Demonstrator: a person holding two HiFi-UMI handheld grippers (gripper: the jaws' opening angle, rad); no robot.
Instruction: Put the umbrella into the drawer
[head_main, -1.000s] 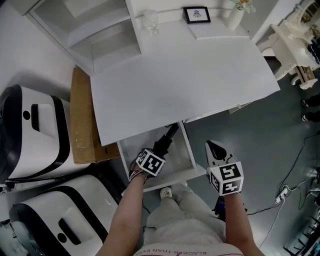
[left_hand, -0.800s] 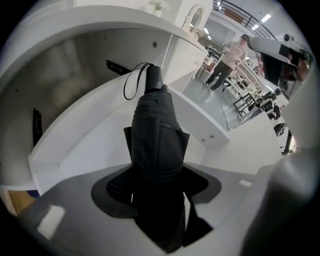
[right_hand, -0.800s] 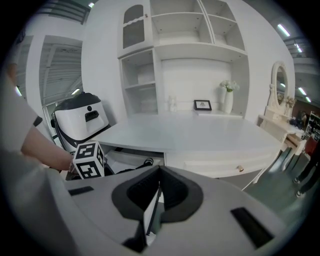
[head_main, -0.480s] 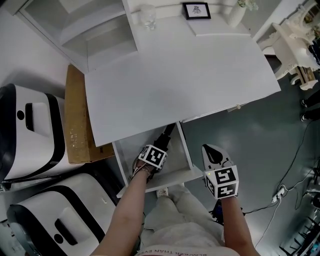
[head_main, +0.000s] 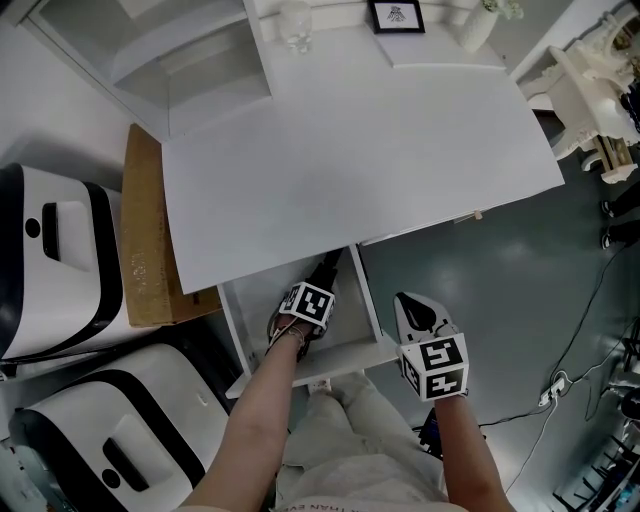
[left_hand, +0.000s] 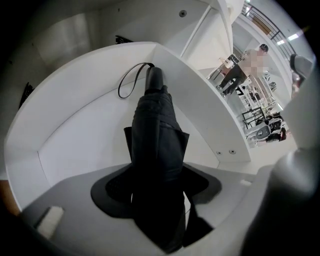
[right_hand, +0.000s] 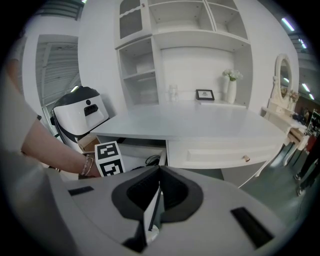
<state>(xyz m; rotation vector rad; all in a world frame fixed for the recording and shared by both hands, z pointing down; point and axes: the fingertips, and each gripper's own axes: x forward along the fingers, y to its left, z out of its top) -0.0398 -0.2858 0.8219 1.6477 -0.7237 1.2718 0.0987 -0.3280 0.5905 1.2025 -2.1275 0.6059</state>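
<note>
A black folded umbrella (left_hand: 156, 131) lies lengthwise in the white open drawer (left_hand: 75, 142), its handle and wrist loop pointing at the drawer's back. My left gripper (left_hand: 157, 200) is shut on its near end and points steeply down into the drawer. In the head view the left gripper (head_main: 312, 290) is over the drawer (head_main: 372, 308), with the umbrella (head_main: 326, 268) running under the desk edge. My right gripper (head_main: 412, 306) hangs just right of the drawer's front corner, jaws shut and empty. From the right gripper (right_hand: 155, 195) view the drawer (right_hand: 150, 149) and left cube show.
The white desk top (head_main: 360, 150) overhangs the drawer's back. A glass (head_main: 296, 22), a framed picture (head_main: 398, 14) and a vase stand at its rear. A cardboard box (head_main: 145, 240) and two white-and-black machines (head_main: 50, 260) sit left. A shut drawer with a knob (right_hand: 245, 158) is right.
My left gripper has sunk into the drawer with the umbrella and rolled a little. The right gripper has dropped slightly beside the drawer front.
</note>
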